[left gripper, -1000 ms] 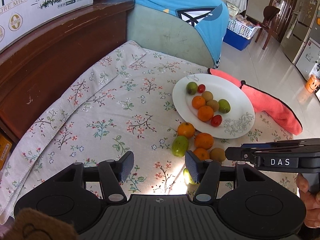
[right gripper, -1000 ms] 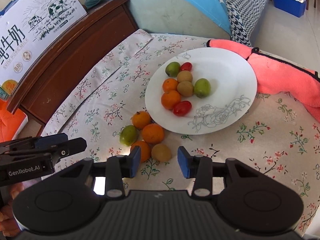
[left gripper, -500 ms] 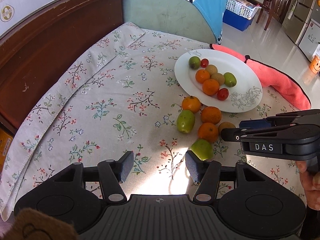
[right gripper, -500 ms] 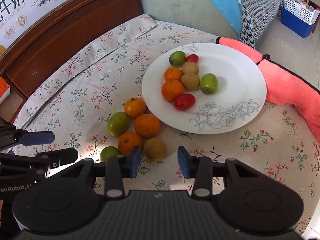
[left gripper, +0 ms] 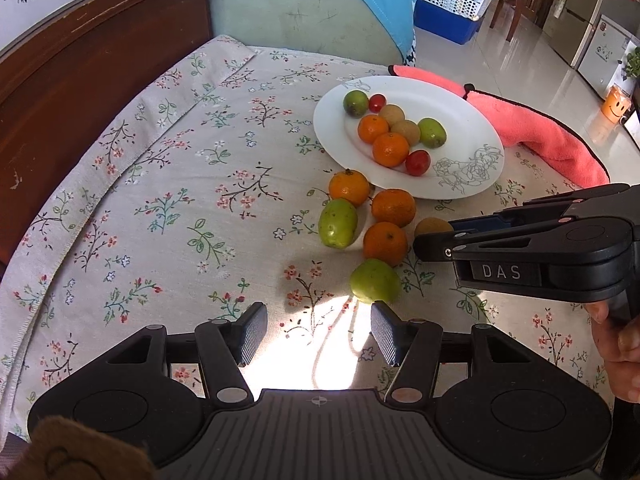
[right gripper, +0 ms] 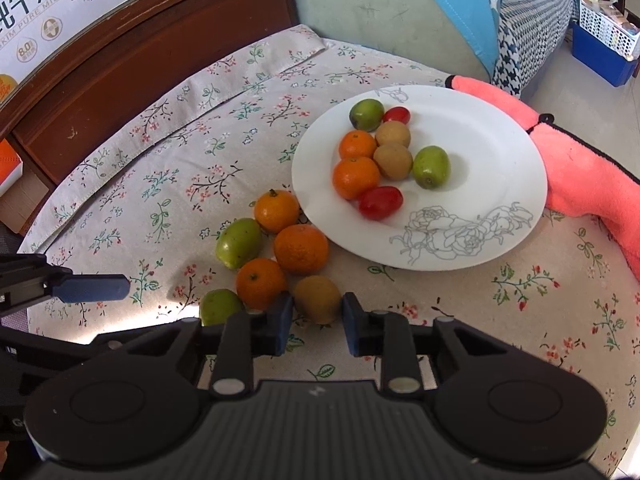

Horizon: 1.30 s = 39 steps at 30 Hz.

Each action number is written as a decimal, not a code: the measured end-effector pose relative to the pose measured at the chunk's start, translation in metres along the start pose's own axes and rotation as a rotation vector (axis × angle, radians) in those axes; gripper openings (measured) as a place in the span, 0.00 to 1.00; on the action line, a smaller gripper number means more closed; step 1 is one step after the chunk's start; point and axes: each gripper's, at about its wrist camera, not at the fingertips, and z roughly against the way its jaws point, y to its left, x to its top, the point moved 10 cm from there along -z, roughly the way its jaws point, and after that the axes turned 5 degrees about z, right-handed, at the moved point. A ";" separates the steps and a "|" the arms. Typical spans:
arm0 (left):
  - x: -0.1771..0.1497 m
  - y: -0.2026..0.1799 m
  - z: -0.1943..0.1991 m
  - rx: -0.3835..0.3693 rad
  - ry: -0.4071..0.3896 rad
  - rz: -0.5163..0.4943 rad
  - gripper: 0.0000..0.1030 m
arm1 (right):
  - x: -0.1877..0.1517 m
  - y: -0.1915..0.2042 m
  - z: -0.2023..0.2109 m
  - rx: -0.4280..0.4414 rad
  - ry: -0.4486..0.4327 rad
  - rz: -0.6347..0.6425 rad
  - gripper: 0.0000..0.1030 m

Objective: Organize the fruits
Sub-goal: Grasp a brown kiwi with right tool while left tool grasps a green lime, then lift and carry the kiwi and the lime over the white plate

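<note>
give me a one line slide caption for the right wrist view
Right gripper closing around a brown fruit beside the white plate of sorted fruit.

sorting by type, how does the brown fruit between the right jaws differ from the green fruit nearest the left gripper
The brown fruit is dull tan-brown; the green fruit is glossy yellow-green. The brown fruit sits between the right gripper's jaws, which have just been closing on it; the green fruit lies just ahead of the open left gripper, untouched. Both lie on the floral tablecloth, off the white plate.
</note>
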 end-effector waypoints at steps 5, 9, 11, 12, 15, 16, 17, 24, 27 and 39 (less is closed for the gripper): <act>0.000 -0.016 -0.008 -0.027 -0.011 -0.028 0.54 | 0.003 -0.008 0.012 0.003 -0.026 -0.037 0.26; 0.002 -0.025 -0.013 -0.051 -0.022 -0.033 0.54 | 0.004 -0.014 0.018 -0.007 -0.035 -0.065 0.26; 0.002 -0.029 -0.017 -0.047 -0.023 -0.039 0.54 | 0.004 -0.017 0.019 -0.010 -0.036 -0.079 0.26; 0.002 -0.030 -0.019 -0.044 -0.024 -0.040 0.54 | 0.005 -0.018 0.020 -0.012 -0.038 -0.082 0.26; 0.001 -0.032 -0.027 -0.039 -0.017 -0.039 0.52 | 0.005 -0.021 0.023 -0.016 -0.044 -0.089 0.26; 0.001 -0.033 -0.028 -0.031 -0.025 -0.047 0.50 | 0.005 -0.022 0.024 -0.016 -0.044 -0.093 0.26; 0.002 -0.034 -0.028 -0.020 -0.035 -0.064 0.48 | 0.005 -0.022 0.024 -0.017 -0.044 -0.095 0.26; 0.004 -0.040 -0.025 -0.037 -0.047 -0.072 0.28 | 0.005 -0.026 0.026 -0.022 -0.042 -0.111 0.26; 0.005 -0.039 -0.024 -0.030 -0.049 -0.063 0.28 | 0.005 -0.026 0.025 -0.024 -0.039 -0.111 0.26; 0.038 -0.045 -0.006 -0.043 -0.128 -0.014 0.26 | 0.013 -0.035 0.033 -0.025 -0.071 -0.142 0.26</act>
